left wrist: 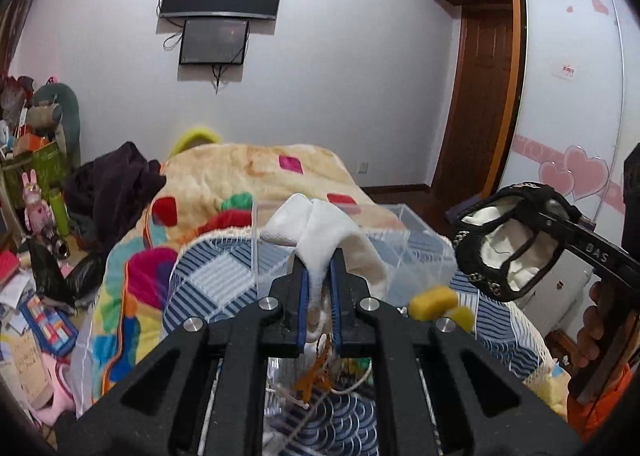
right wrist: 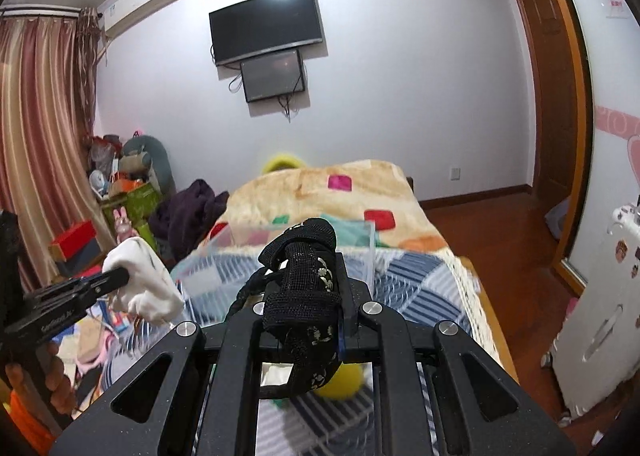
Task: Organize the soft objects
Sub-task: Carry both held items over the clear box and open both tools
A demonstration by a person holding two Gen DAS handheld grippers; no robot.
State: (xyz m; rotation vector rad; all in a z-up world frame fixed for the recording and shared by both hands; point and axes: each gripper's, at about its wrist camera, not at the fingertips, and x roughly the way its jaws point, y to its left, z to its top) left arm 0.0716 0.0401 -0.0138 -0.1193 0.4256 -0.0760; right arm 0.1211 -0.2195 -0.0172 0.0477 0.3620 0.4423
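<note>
My left gripper (left wrist: 319, 276) is shut on a white sock (left wrist: 316, 232) and holds it up over the bed; it also shows in the right wrist view (right wrist: 140, 284). My right gripper (right wrist: 308, 276) is shut on a black mesh garment with white lining (right wrist: 308, 288), seen from the side in the left wrist view (left wrist: 508, 244). A clear plastic box (left wrist: 392, 244) stands on the striped blue blanket just beyond and below both grippers. Yellow soft pieces (left wrist: 434, 302) lie in or by the box; one shows under my right gripper (right wrist: 340, 380).
The bed carries a colourful fleece blanket (left wrist: 248, 179) and a dark garment (left wrist: 116, 183) at its left. Clutter, toys and boxes (left wrist: 36, 215) crowd the floor at the left. A wardrobe (left wrist: 572, 95) and a wooden door (left wrist: 480, 95) stand at the right.
</note>
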